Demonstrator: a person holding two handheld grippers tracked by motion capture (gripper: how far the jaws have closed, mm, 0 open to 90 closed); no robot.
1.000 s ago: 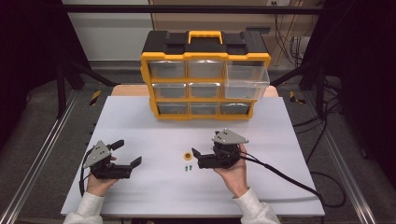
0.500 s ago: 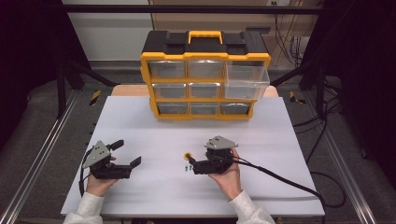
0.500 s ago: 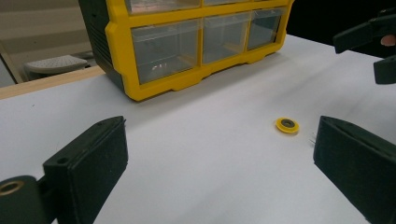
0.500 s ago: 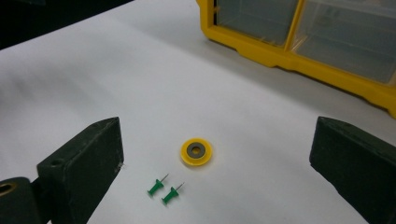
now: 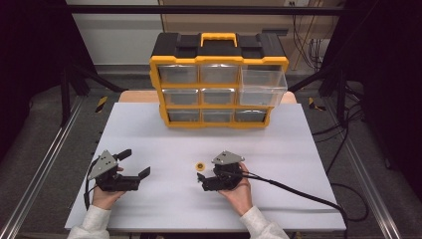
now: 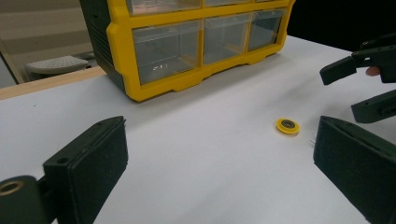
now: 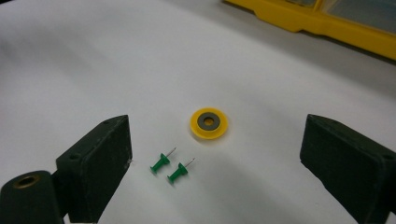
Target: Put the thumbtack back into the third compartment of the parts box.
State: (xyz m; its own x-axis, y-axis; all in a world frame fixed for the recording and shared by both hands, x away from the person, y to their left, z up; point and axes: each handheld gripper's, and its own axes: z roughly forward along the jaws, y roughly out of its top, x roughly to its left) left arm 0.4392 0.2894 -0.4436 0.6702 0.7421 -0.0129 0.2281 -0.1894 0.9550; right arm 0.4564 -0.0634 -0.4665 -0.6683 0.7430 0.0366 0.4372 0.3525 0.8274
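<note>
A small yellow disc with a grey centre (image 5: 200, 166) (image 7: 208, 123) (image 6: 287, 125) lies flat on the white table. Two green pushpins (image 7: 161, 163) (image 7: 178, 171) lie on their sides just in front of it. My right gripper (image 5: 201, 182) (image 7: 215, 158) is low over the table, pointing left. Its jaws stand wide and have just been closing a little. The pins and the disc lie between them, untouched. My left gripper (image 5: 137, 163) (image 6: 219, 158) rests open at the front left, nothing between its jaws. The right gripper (image 6: 369, 84) also shows at the edge of the left gripper view.
A yellow and black drawer organizer (image 5: 219, 79) stands at the back of the white table (image 5: 149, 129). Its clear top right drawer (image 5: 263, 85) is pulled out. The right gripper's cable (image 5: 298, 191) trails off to the right front edge.
My right gripper has moved left and down toward the table, so its jaws now flank the pins near the disc. The left gripper has stayed put.
</note>
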